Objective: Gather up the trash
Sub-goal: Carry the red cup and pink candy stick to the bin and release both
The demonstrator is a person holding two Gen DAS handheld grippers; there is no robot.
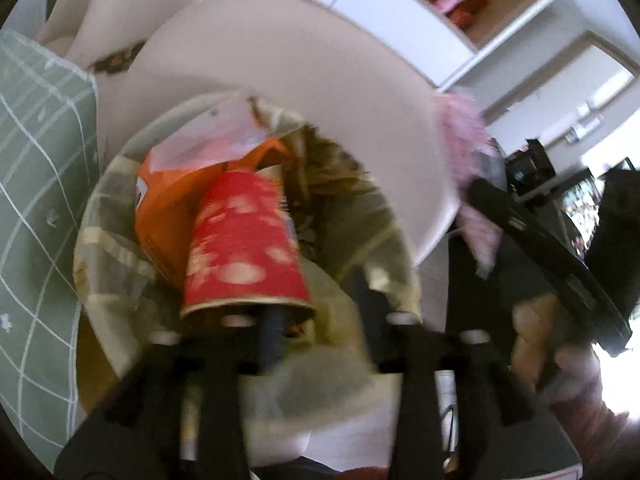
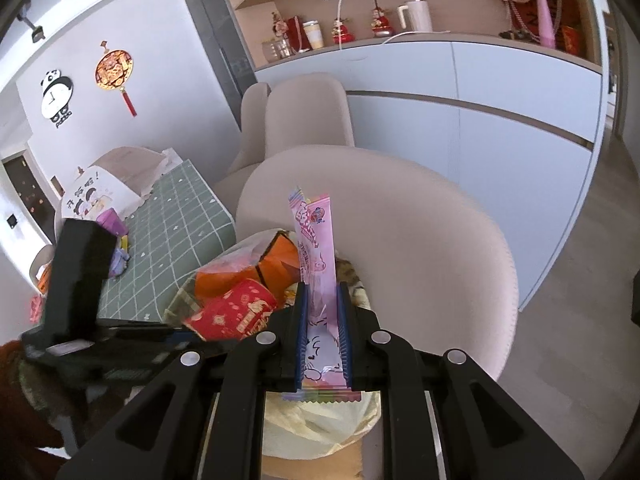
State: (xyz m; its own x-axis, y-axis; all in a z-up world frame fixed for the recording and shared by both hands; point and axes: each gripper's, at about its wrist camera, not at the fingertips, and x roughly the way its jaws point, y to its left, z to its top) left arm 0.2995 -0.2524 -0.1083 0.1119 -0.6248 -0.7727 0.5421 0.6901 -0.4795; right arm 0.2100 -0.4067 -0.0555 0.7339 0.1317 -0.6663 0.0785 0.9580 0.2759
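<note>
Gripping pink wrapper (image 2: 316, 280), R gripper (image 2: 323, 320).

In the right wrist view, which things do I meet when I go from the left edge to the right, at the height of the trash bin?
Green checked tablecloth → red paper cup → pink snack wrapper → beige chair.

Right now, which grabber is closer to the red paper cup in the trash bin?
Left. The left gripper sits right at the red paper cup, one finger poking into its rim, fingers open. The right gripper hangs beside it, clamping a pink wrapper.
</note>
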